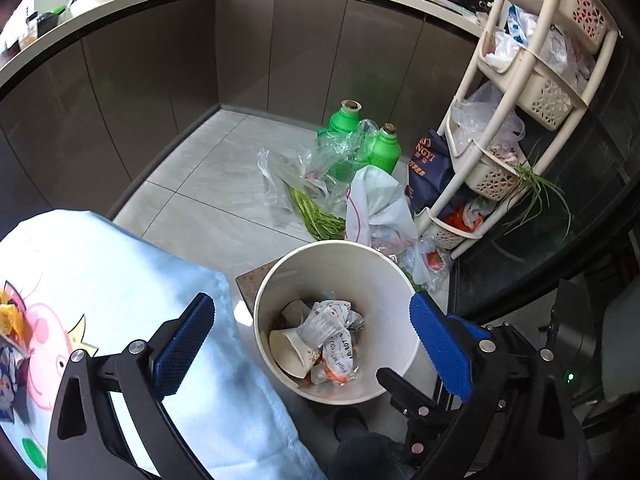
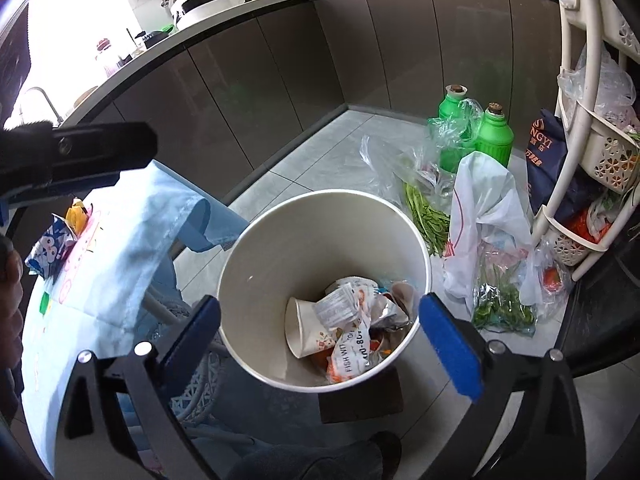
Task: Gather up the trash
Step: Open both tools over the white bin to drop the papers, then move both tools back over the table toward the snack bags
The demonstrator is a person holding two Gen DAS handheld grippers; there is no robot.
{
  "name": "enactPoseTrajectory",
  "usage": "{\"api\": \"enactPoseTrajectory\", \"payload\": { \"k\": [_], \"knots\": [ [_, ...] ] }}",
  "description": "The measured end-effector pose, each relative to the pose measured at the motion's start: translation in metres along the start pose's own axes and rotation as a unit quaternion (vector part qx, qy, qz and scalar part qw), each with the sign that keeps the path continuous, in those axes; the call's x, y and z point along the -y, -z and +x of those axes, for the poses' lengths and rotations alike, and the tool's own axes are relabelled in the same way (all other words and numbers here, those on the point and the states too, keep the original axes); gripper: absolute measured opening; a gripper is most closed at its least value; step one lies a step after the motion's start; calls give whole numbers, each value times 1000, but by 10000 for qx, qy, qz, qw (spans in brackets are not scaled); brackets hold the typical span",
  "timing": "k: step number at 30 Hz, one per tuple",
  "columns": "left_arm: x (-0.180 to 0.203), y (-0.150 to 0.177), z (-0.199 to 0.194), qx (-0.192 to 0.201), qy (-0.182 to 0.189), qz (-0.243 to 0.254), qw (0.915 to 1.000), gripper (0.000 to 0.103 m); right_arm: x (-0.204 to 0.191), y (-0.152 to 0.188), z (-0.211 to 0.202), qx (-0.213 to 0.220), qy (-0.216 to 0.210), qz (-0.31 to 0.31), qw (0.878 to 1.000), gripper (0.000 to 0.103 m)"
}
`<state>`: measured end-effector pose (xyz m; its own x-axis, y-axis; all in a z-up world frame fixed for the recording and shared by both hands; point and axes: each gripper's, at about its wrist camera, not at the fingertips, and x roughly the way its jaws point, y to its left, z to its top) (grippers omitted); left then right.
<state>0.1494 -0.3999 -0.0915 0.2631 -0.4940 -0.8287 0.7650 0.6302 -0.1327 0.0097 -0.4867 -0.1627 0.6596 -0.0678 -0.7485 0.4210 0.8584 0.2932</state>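
Left wrist view: round white plastic waste bin (image 1: 336, 320) stands on the grey tiled floor (image 1: 208, 184), just beside the desk draped in a pale blue cartoon-print cloth (image 1: 120, 280). Left claw (image 1: 312, 344) hangs above the bin's mouth, blue pads spread wide, nothing between them. Right wrist view: right claw (image 2: 320, 344) likewise gapes over the bin, empty.

Inside the bin: a white paper cup (image 2: 304, 332) lying on its side against the near-left wall, crumpled printed foil-and-plastic wrappers (image 2: 352, 320) heaped in the middle, an orange scrap below them.

More trash remains left of the bin on the desk cloth: a small blue-and-white printed snack packet (image 2: 50, 248) with an orange wrapper (image 2: 78, 212) touching it on the far side.

Handling judgement: all of it is light. The wrappers are thin, soft and likely slippery; they crush flat, so pinch them across a bunched fold rather than a loose edge. The paper cup is stiff only at its rolled rim and dents easily; take it across the rim or mid-wall with a gentle squeeze.

Beyond the bin, clear bags of green vegetables (image 1: 316, 216) and two green plastic bottles (image 1: 384, 148) sit on the floor near a beige basket rack (image 1: 516, 92); whether those count as trash I cannot tell.
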Motion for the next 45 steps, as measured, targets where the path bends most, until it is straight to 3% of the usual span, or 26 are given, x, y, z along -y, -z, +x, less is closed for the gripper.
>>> {"api": "enactPoseTrajectory", "payload": {
  "k": [14,23,29,38,45],
  "knots": [
    [-24,17,-104,596,-430,-603,9955,94,-46,-11,-57,327,-193,-279,9989,99],
    [-57,51,-169,753,-784,-1093,9880,94,-93,-13,-88,452,-447,-713,9954,99],
    [-102,91,-208,872,-1014,-1686,9766,94,-131,-12,-95,429,-642,-1102,9909,99],
    [-192,163,-250,830,-1498,-2692,9477,94,-208,-5,-84,177,-1107,-1715,9788,99],
    [-236,202,-264,839,-1684,-3093,9322,94,-277,-6,-64,-32,-1367,-2051,9691,98]
  ]
}}
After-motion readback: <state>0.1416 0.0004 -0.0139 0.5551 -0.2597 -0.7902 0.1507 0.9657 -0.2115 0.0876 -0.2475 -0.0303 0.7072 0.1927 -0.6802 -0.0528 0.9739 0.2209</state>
